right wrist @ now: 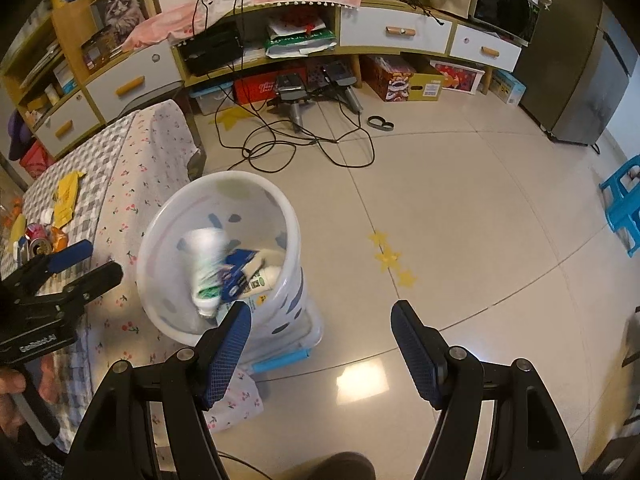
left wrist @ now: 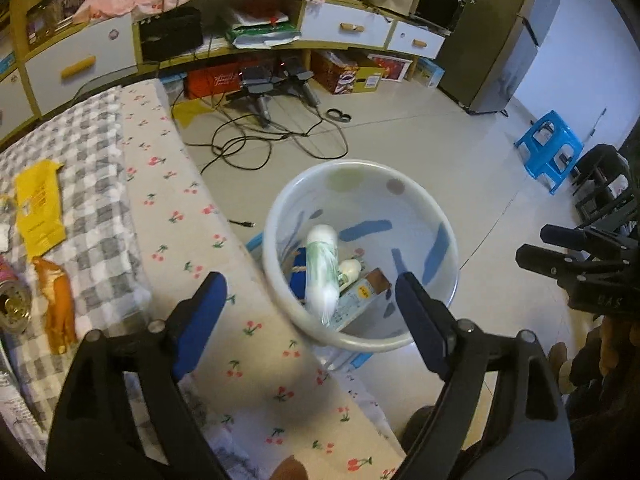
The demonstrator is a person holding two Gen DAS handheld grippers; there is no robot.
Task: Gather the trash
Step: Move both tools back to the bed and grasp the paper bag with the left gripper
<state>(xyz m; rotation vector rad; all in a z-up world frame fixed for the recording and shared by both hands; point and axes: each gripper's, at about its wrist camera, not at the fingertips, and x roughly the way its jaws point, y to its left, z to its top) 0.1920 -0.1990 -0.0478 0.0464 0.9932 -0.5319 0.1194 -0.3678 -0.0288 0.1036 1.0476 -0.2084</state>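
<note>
A white plastic bin (left wrist: 438, 216) with blue marks stands on the floor against the cloth-covered table (left wrist: 188, 216). My left gripper (left wrist: 310, 284) hangs open above the bin's near rim, nothing touching its pads. A white and green bottle (left wrist: 320, 272), blurred, is inside the bin over a carton and other trash. On the table lie a yellow packet (left wrist: 38, 208), an orange wrapper (left wrist: 58, 300) and a drinks can (left wrist: 14, 304). My right gripper (right wrist: 320, 308) is open and empty over bare floor, right of the bin (right wrist: 224, 178). There the bottle (right wrist: 206, 264) is blurred too.
Black cables (left wrist: 260, 140) trail over the tiled floor beyond the bin, in front of a low cabinet (left wrist: 344, 28) with boxes beneath. A blue plastic stool (left wrist: 548, 148) stands at the right, and a grey fridge (left wrist: 500, 52) behind it.
</note>
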